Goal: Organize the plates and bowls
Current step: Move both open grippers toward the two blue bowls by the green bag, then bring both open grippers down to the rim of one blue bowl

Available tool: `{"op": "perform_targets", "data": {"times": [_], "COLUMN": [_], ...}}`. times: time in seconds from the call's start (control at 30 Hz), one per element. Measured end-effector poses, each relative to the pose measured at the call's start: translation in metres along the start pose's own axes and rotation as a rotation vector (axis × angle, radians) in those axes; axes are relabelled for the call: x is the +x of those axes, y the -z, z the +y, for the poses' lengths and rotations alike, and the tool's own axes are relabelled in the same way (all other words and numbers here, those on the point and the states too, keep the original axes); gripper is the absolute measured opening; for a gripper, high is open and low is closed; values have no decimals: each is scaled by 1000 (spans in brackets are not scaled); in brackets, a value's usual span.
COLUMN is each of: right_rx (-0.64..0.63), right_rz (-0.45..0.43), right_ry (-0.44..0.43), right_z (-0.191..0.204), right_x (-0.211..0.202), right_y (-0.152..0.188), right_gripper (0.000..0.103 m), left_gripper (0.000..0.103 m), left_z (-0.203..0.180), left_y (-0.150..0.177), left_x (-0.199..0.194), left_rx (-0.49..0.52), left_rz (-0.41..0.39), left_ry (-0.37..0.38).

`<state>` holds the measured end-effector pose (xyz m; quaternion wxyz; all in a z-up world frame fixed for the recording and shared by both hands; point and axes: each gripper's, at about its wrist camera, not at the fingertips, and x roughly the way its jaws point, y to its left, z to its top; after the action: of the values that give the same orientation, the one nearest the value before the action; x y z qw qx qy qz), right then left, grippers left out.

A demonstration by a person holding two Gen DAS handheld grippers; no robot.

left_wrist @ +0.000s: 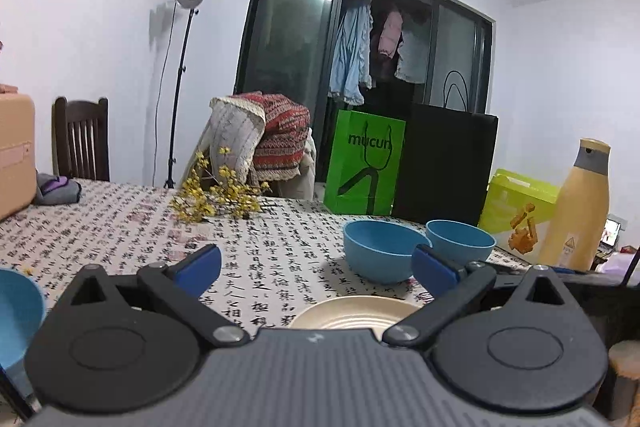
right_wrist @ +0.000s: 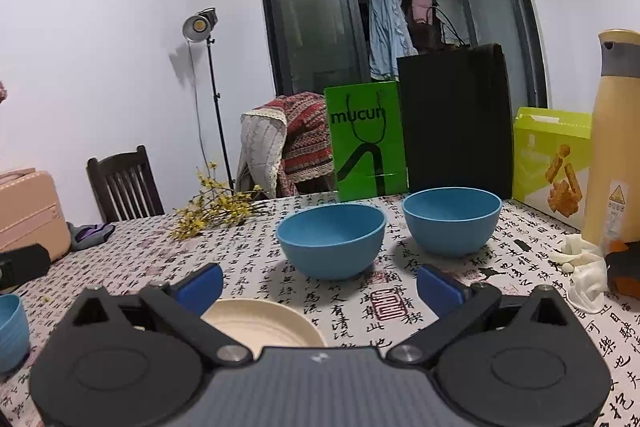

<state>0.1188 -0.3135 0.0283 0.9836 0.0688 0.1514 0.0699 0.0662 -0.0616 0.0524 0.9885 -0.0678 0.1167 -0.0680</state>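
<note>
Two blue bowls stand side by side on the table: the nearer bowl point(left_wrist: 378, 251) point(right_wrist: 331, 241) and a second bowl point(left_wrist: 460, 241) point(right_wrist: 452, 221) to its right. A cream plate point(left_wrist: 352, 313) point(right_wrist: 260, 323) lies closest, partly hidden under each gripper body. A third blue bowl point(left_wrist: 16, 319) point(right_wrist: 12, 331) sits at the far left edge. My left gripper point(left_wrist: 318, 265) is open above the plate, nothing between its blue pads. My right gripper point(right_wrist: 320, 285) is open too, just short of the nearer bowl.
At the table's far edge stand a green paper bag point(left_wrist: 364, 167) point(right_wrist: 366, 143), a black bag point(left_wrist: 444, 167) point(right_wrist: 456, 123), a lime snack box point(right_wrist: 552, 163) and a tall yellow bottle point(left_wrist: 580, 207) point(right_wrist: 616, 143). Yellow flowers point(left_wrist: 216, 195) lie mid-table. A crumpled white cloth point(right_wrist: 584, 267) lies right.
</note>
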Motion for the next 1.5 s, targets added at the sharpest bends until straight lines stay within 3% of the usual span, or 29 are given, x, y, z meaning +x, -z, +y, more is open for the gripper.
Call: {"op": "perform_targets", "data": {"times": [0.33, 0.63, 0.9, 1.0, 1.23, 1.5], "right_rx": [29, 62, 73, 90, 86, 132], "right_rz": [-4, -12, -10, -5, 16, 30], "right_ry": [38, 51, 91, 100, 117, 117], "right_z": [-17, -35, -48, -53, -60, -70], "right_x": [16, 32, 50, 59, 83, 115], "right_y": [-19, -38, -56, -64, -76, -91], "right_gripper": [103, 103, 103, 103, 103, 103], "left_gripper": [103, 103, 103, 103, 103, 103], "left_z": [-21, -36, -38, -35, -30, -43], "left_y": [-28, -43, -58, -63, -69, -75], "left_x": [21, 52, 85, 102, 140, 171], "left_rx": [1, 21, -25, -55, -119, -83], "left_rz": [-8, 2, 54, 92, 185, 212], "left_ry": [24, -16, 1, 33, 22, -14]}}
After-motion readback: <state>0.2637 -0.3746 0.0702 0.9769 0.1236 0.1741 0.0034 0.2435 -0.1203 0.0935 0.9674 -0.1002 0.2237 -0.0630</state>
